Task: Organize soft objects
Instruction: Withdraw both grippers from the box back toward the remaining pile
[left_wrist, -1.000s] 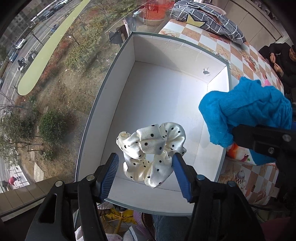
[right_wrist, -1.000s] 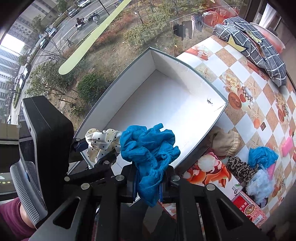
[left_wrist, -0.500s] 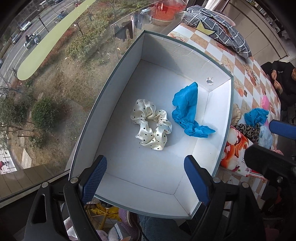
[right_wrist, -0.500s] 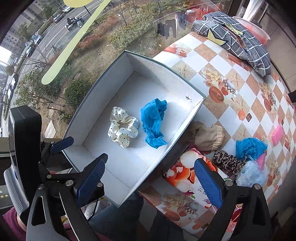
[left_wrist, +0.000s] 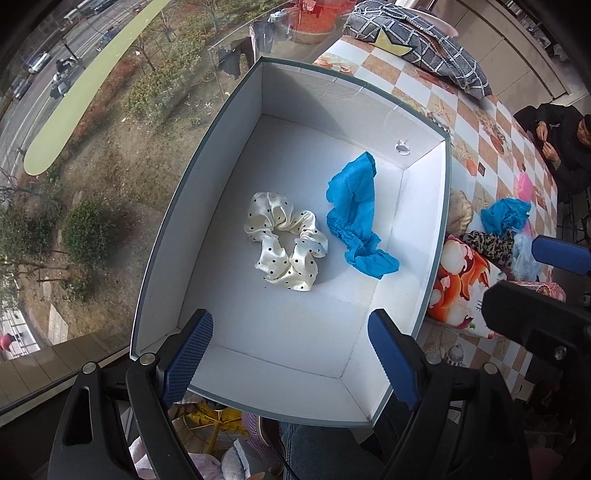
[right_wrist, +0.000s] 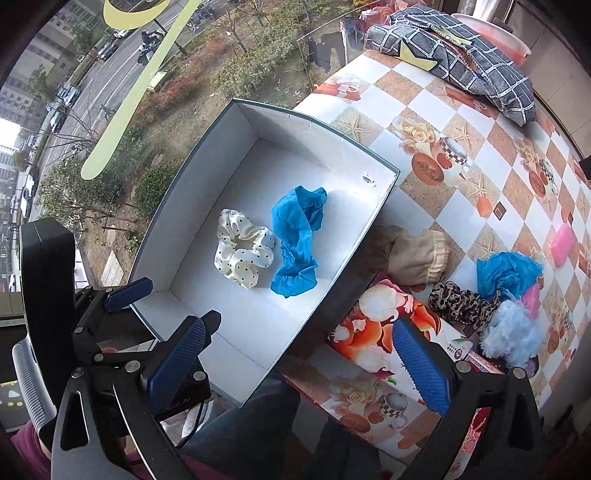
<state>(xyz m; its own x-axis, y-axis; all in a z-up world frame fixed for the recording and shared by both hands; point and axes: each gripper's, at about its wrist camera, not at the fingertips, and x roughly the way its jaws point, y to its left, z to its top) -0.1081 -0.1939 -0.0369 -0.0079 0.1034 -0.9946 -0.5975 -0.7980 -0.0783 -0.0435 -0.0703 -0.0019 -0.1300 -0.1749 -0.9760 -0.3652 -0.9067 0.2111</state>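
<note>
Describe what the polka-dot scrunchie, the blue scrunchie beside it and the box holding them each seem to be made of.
Polka-dot scrunchie: likely satin, since its cream folds shine with bright highlights.
Blue scrunchie: a matte, finely textured fabric, perhaps crepe or mesh; no sheen.
Box: probably rigid cardboard, with smooth white walls, creased corners and a thin grey-green rim.

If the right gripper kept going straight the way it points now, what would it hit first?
Probably the right wall of the box, roughly centred between the open right gripper pads. The blue cloth inside lies just left of that line; depth is unclear.
</note>
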